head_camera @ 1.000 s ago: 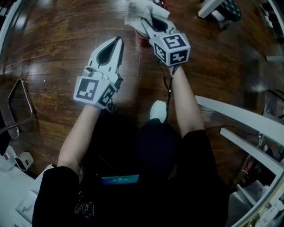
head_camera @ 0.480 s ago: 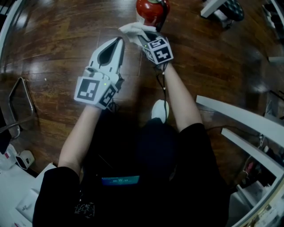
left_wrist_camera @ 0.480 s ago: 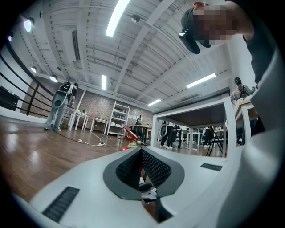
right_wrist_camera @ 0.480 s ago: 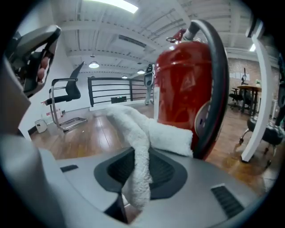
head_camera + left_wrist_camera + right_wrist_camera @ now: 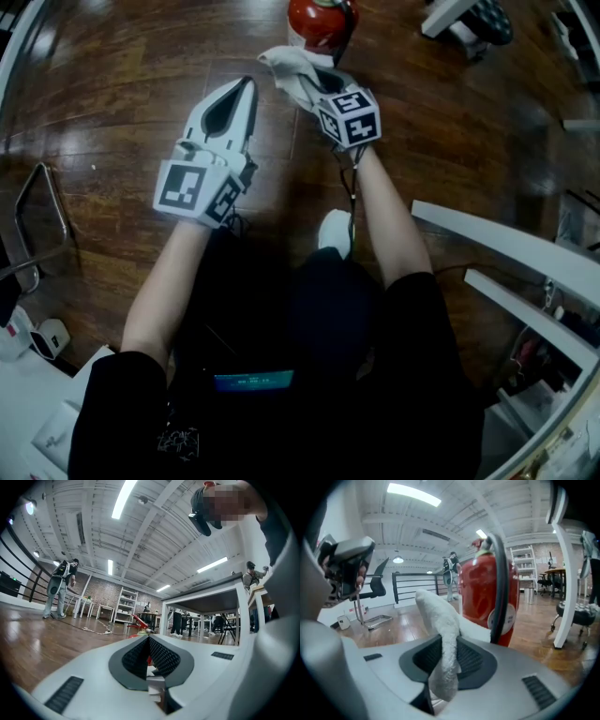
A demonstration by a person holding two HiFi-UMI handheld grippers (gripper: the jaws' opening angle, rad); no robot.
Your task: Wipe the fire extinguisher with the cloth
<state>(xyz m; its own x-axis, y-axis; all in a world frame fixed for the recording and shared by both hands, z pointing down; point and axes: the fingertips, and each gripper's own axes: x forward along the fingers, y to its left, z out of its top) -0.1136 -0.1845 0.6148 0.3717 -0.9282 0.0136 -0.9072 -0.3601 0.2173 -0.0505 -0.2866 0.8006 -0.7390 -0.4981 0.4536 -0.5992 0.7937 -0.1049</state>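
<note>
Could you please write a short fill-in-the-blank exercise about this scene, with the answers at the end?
1. The right gripper is shut on a white ____.
2. The fire extinguisher standing on the wooden floor is ____ in colour.
3. The left gripper, its jaws together, holds ____.
Missing words: cloth; red; nothing.

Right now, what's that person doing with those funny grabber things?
A person holds a gripper in each hand. The right gripper is clamped on a white cloth, held close to a red fire extinguisher that stands on the wooden floor. It looks set up for wiping. The left gripper is shut with nothing in it and is held beside the right one.
</note>
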